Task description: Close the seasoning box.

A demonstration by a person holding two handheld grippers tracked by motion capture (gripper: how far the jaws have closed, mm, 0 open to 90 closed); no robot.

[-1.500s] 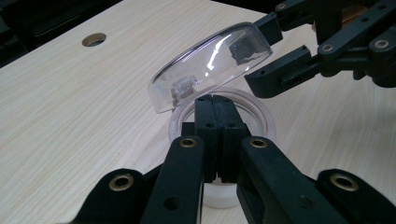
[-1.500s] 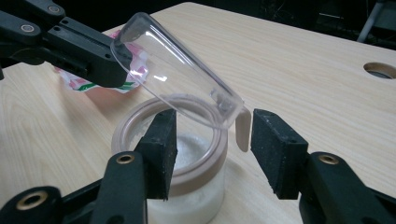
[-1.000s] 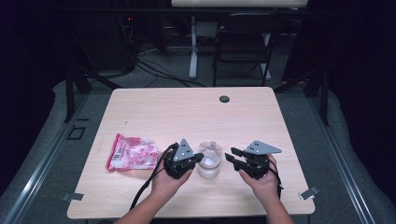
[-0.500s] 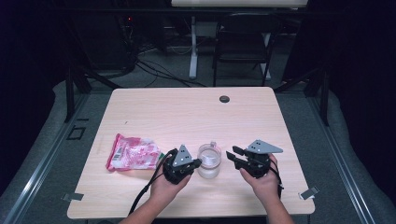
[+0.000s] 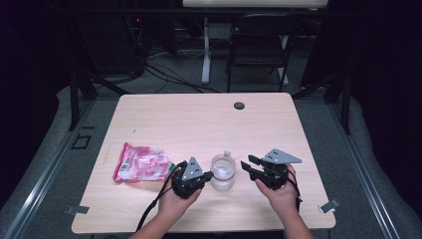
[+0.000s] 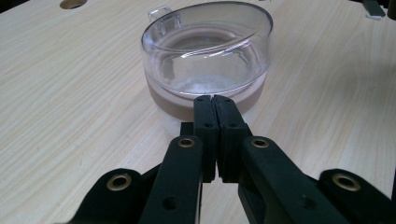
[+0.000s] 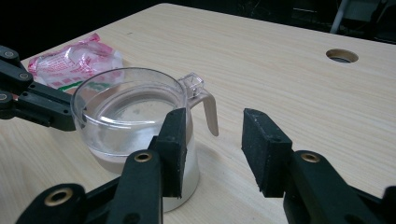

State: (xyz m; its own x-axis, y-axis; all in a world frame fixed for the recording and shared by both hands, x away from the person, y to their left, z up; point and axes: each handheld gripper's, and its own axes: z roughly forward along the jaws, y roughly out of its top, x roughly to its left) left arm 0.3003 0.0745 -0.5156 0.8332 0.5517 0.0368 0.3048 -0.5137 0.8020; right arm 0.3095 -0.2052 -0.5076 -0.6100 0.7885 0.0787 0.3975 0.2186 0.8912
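Note:
A clear plastic measuring cup (image 5: 222, 172) with a handle (image 7: 208, 112) stands on the wooden table (image 5: 199, 119), near the front edge. A little whitish stuff lies in its bottom (image 6: 208, 84). My left gripper (image 5: 208, 175) is shut with nothing between its jaws. Its tips (image 6: 215, 100) sit low at the cup's (image 6: 205, 51) near wall, touching or almost touching it. My right gripper (image 5: 247, 166) is open, just right of the cup. In the right gripper view its fingers (image 7: 175, 123) stand apart before the cup (image 7: 126, 116), with the handle in line with the gap. The left gripper (image 7: 35, 100) shows beyond the cup.
A pink and white plastic bag (image 5: 142, 163) lies left of my left hand, also seen as the bag (image 7: 74, 58) behind the cup. A round cable hole (image 5: 239, 105) sits at the table's far side. A chair (image 5: 259, 45) and cables are beyond the table.
My left gripper has slid slightly back toward the table's near edge, staying shut by the cup. The right gripper and the cup have hardly moved.

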